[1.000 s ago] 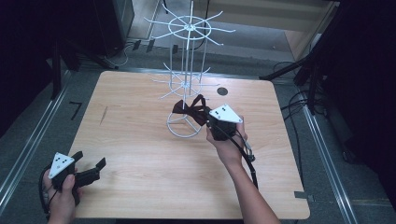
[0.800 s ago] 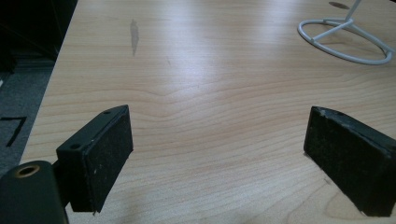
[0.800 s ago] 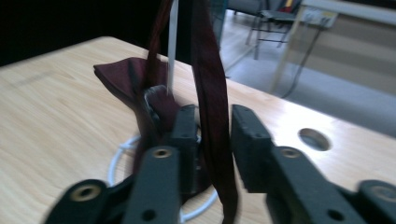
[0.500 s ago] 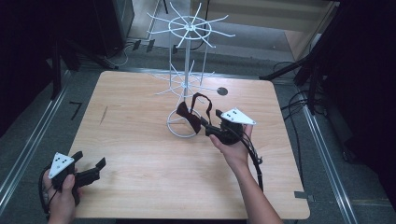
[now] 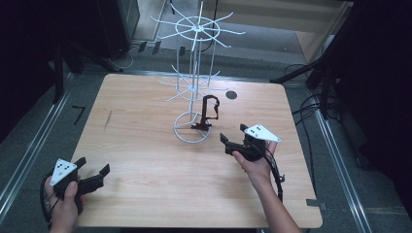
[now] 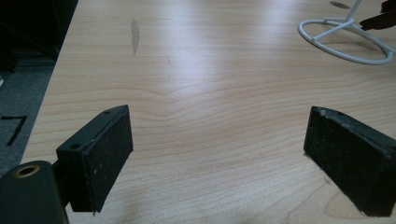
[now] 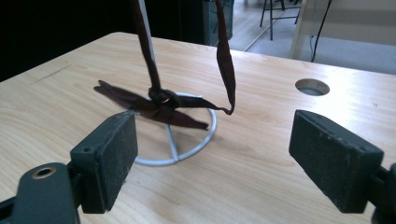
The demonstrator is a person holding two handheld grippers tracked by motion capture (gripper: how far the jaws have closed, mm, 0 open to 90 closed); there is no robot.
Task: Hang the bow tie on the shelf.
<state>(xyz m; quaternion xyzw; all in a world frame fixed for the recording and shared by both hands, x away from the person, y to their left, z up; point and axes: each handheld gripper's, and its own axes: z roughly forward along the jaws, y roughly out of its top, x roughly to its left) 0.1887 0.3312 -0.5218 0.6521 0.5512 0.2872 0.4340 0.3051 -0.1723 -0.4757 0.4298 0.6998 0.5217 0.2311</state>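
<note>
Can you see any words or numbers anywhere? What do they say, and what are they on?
No readable words or numbers.
A black mark shaped like "7" sits on the grey floor left of the table; it may just be tape.
The dots on the left gripper's grey plate are not writing.

Light wooden table (image 5: pixel 145 141) with rounded corners, a round cable hole (image 5: pixel 231 95) near its far edge, a dark streak (image 5: pixel 107 119) toward the left side, a white wire rack (image 5: pixel 195 82) standing on its ring base near the middle
</note>
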